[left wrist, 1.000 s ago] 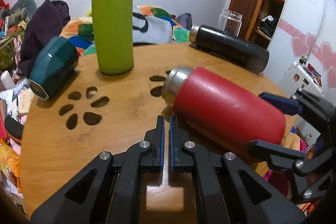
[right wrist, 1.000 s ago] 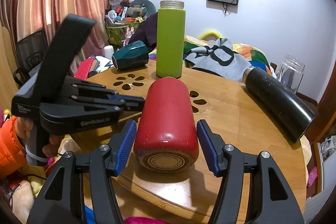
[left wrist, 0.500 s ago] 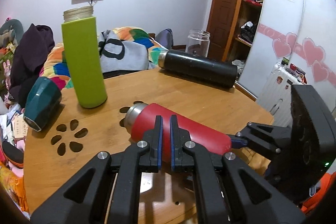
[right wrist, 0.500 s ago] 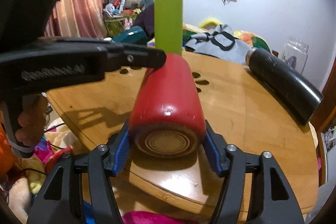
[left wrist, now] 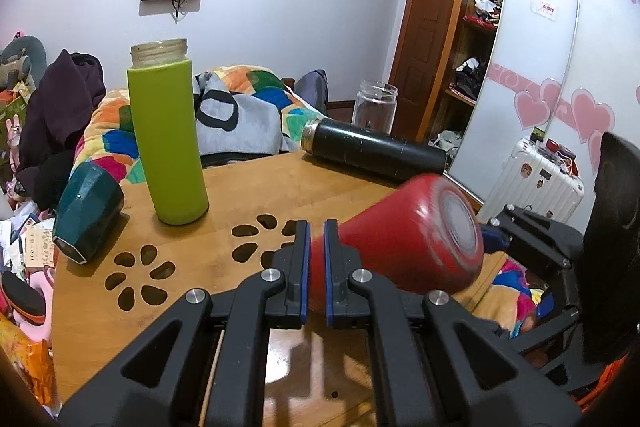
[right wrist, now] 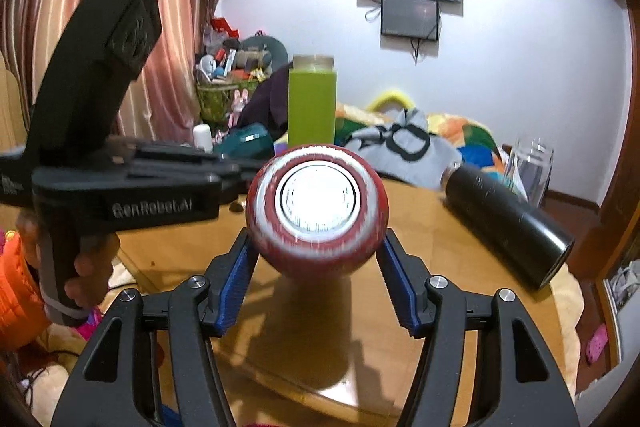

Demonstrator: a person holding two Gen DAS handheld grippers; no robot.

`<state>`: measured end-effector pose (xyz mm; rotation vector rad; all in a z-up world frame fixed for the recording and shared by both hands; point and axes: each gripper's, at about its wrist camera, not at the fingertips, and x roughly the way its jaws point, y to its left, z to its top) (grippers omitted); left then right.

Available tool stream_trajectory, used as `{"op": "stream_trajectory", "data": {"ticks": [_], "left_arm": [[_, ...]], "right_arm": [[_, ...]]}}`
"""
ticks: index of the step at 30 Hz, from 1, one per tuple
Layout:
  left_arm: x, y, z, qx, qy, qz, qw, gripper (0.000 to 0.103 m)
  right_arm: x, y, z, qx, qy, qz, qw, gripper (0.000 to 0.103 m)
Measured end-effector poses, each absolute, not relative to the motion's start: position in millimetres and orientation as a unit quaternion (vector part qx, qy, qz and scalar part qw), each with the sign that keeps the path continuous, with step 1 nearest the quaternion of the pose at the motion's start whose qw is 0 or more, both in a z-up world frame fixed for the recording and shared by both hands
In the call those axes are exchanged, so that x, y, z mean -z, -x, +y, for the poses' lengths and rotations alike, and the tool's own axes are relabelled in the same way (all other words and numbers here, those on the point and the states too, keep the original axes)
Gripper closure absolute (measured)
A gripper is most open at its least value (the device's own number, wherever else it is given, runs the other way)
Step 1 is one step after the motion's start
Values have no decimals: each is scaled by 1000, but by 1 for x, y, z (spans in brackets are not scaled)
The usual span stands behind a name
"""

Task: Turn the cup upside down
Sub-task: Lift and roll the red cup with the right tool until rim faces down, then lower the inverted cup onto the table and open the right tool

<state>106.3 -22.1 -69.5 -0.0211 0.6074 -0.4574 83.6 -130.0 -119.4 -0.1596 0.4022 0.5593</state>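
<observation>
The red cup [right wrist: 316,207], a metal-based bottle, is held between the blue pads of my right gripper [right wrist: 316,263], which is shut on its lower body. It is lifted off the round wooden table [right wrist: 440,267] and tilted, its base toward the right wrist camera. In the left wrist view the red cup [left wrist: 400,247] rises to the right, base up, its mouth hidden behind my left gripper [left wrist: 316,259]. That gripper is shut with a narrow slit between its pads and holds nothing. It hovers over the table's near edge just in front of the cup.
A tall green bottle [left wrist: 168,143] stands upright at the back left of the table [left wrist: 248,187]. A dark teal cup [left wrist: 86,211] lies on its side at the left edge. A black flask [left wrist: 372,151] lies at the back right, a glass jar [left wrist: 374,105] behind it.
My right gripper closed on the red cup and lifted its base end off the table, tilting it up. My left gripper stayed shut and rose and drew back.
</observation>
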Motion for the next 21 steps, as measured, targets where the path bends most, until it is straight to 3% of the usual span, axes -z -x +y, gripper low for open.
{"op": "stream_trajectory", "data": {"ticks": [21], "left_arm": [[80, -128, -12, 200, 44, 309, 929, 100]], "right_arm": [[120, -111, -118, -266, 61, 222, 936, 46]]}}
